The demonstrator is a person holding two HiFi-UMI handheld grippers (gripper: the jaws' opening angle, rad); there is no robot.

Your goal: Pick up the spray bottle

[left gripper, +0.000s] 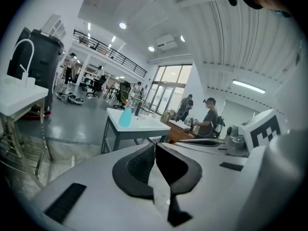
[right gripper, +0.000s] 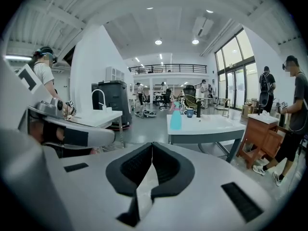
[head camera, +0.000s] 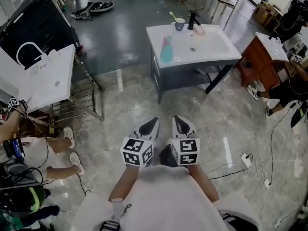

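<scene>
At 6 o'clock in the head view, the left gripper [head camera: 153,121] and right gripper [head camera: 176,119] are held side by side over the marble floor [head camera: 120,95], both pointing toward 12. In its own view the left gripper [left gripper: 155,146] has its jaws pressed together with nothing between them, and the right gripper [right gripper: 151,146] is likewise closed and empty. Well apart from both, at 12 o'clock, stands a white sink-top surface [head camera: 211,47]. The turquoise spray bottle [head camera: 166,49] [left gripper: 125,115] [right gripper: 175,118] stands upright at its 9 o'clock side. Beyond it, along the far edge, are a cup [head camera: 179,24] and a black faucet [head camera: 193,19].
</scene>
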